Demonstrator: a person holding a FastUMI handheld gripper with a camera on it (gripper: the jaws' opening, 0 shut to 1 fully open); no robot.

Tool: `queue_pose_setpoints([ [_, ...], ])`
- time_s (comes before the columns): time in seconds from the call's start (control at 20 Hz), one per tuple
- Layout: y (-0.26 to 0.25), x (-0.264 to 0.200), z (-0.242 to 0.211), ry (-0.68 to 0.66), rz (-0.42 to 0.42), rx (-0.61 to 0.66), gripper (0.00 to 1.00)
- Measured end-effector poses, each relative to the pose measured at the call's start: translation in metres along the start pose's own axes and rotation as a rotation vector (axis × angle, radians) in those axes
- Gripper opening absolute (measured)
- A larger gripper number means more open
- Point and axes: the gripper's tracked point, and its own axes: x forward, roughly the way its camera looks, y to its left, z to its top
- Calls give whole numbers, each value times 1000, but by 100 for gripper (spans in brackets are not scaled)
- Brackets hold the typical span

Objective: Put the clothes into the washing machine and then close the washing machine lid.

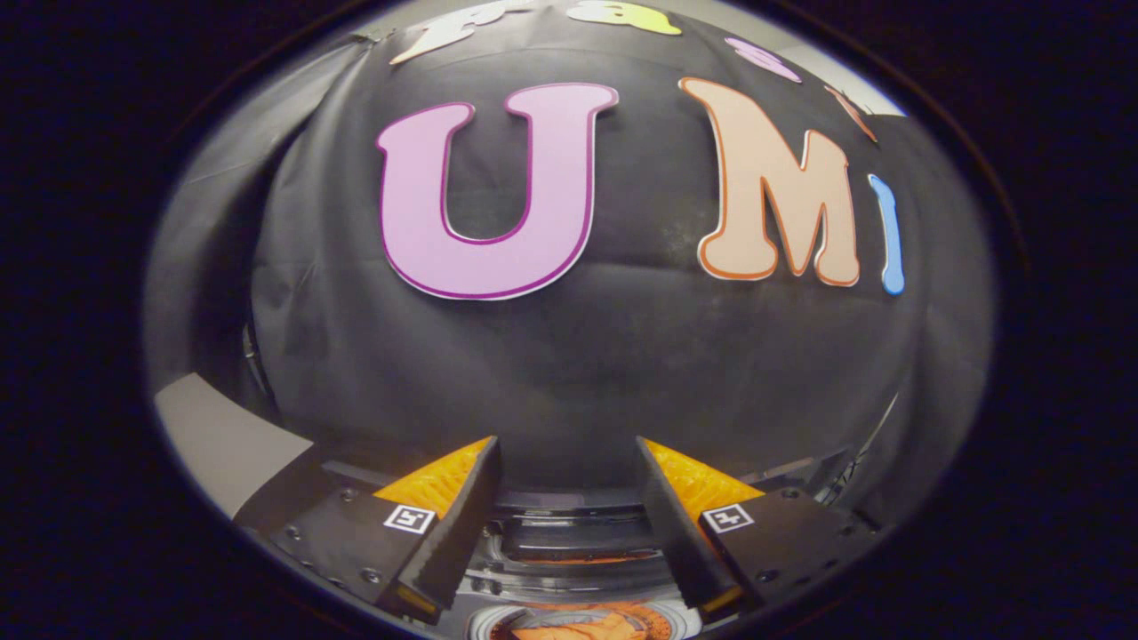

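Gripper view: my tool [567, 462] stands open, nothing between its fingers, aimed at the booth wall. The washer [578, 556] sits at 6 o'clock, below the fingertips; orange clothes [582, 627] seem to lie inside its drum. Lid not identifiable. Judgement: tip the tool down, locate the lid, then close it squarely.

Wedge-shaped jaws carry square tags and screws.

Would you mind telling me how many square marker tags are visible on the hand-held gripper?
2. One tag sits on the left finger's mount and the other tag on the right finger's mount. The hand-held gripper is open and holds nothing. Others may be hidden.
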Motion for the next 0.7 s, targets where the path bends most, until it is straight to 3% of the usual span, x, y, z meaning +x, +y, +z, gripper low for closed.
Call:
queue_pose_setpoints([
  [0.7,1,-84,-29,-23,43,-9,93],
])
